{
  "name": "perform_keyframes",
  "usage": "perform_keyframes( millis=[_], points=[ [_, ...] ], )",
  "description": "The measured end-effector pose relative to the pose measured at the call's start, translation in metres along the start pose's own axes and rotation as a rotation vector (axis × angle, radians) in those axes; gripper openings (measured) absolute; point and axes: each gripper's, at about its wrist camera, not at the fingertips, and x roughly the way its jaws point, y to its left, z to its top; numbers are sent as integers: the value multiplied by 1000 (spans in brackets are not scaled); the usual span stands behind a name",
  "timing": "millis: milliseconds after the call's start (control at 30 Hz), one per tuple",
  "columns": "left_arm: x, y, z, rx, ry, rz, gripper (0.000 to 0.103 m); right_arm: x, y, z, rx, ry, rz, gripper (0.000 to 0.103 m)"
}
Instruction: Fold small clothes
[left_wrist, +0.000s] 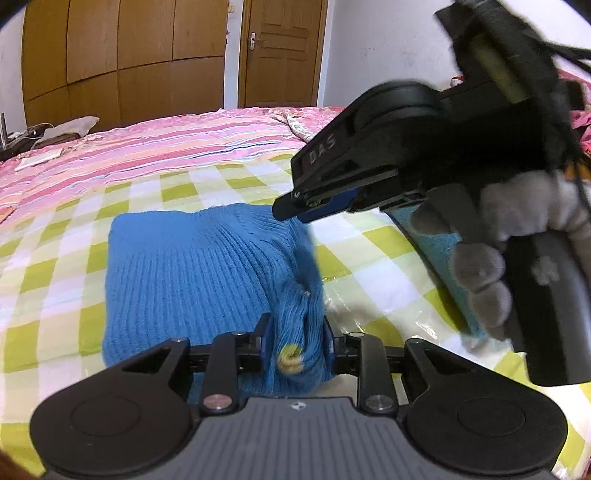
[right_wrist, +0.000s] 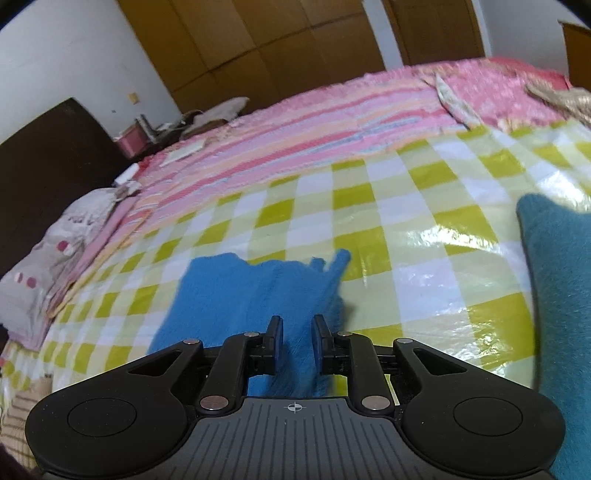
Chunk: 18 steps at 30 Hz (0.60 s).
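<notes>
A small blue knitted garment lies on the green-and-white checked sheet. My left gripper is shut on a bunched edge of it, near a yellow patch. My right gripper comes in from the upper right, held by a grey-gloved hand, and pinches the garment's far edge. In the right wrist view my right gripper has blue knit between its fingers, and the cloth is blurred.
A teal folded cloth lies at the right on the checked sheet. A pink striped blanket covers the far part of the bed. Pillows lie at the left. Wardrobe and door stand behind.
</notes>
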Motion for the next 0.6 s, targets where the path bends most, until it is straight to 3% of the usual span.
perform_keyframes(
  millis=[300, 467, 600],
  points=[
    [-26, 5, -6, 48, -10, 33, 39, -19, 34, -17, -92, 19, 120, 19],
    [-41, 21, -16, 53, -7, 77, 40, -5, 30, -41, -101, 82, 112, 18],
    [-42, 39, -20, 34, 4, 133, 40, 3, 21, -57, -125, 88, 35, 5]
  ],
)
